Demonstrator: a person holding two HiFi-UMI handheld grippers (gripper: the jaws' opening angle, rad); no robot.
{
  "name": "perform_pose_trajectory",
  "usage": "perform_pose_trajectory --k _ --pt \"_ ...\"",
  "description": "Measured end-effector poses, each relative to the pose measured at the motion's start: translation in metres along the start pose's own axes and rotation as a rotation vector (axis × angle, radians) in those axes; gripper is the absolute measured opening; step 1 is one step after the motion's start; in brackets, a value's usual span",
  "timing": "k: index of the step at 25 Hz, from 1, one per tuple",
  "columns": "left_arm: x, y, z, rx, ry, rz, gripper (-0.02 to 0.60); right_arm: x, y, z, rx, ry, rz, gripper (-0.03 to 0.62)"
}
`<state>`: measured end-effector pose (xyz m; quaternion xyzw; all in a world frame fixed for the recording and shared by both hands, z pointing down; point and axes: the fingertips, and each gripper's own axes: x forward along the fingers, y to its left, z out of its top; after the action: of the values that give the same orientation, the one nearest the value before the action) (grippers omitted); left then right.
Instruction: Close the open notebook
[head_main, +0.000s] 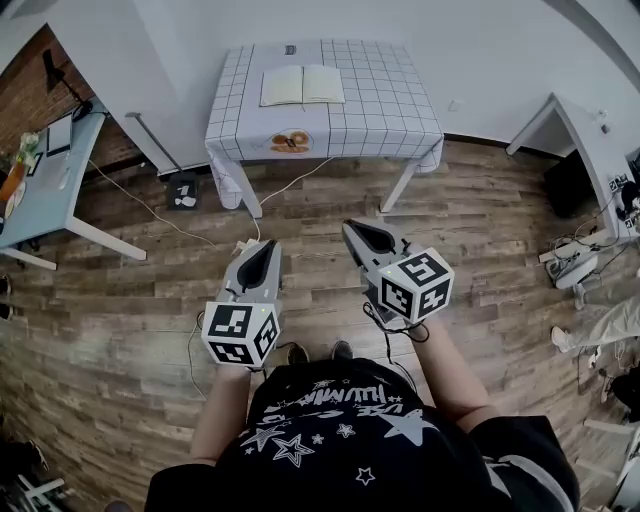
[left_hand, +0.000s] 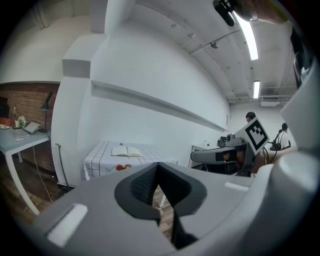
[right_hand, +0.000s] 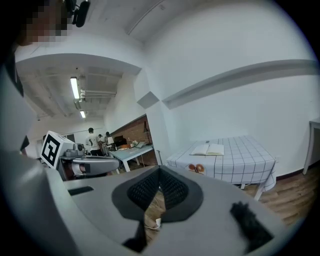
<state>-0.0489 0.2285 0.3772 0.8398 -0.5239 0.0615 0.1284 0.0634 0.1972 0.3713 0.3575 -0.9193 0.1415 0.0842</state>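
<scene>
White cloth (head_main: 385, 95) ruled in a dark grid covers the small table at the far side of the room. The open notebook (head_main: 302, 85) lies flat on it near the far edge, left of the middle, with its pages facing up. An orange print (head_main: 291, 141) shows on the cloth's near overhang. Well apart from the table, close to the person, both grippers hang over the wooden plank floor (head_main: 130, 300) and point toward the table. The left gripper (head_main: 266, 245) has its fingers pressed together at the tips with nothing between them. The right gripper (head_main: 350, 226) is likewise closed and empty. A pale blue desk (head_main: 40, 190) stands at the far left, and a white cable (head_main: 150, 215) trails across the floor.
</scene>
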Motion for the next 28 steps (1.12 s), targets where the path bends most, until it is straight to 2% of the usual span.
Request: perform_pose_trajectory --k 11,18,28 --pt "-0.002 -0.025 -0.006 0.004 0.011 0.007 0.009 -0.022 -0.007 -0.008 0.005 0.008 0.010 0.015" --pt "0.001 -0.043 -0.008 0.012 0.006 0.024 0.008 -0.050 -0.011 -0.003 0.037 -0.089 0.051 0.015" --pt "0.008 -0.051 -0.021 0.004 0.014 0.047 0.009 -0.064 -0.038 -0.026 0.081 -0.068 0.025 0.015"
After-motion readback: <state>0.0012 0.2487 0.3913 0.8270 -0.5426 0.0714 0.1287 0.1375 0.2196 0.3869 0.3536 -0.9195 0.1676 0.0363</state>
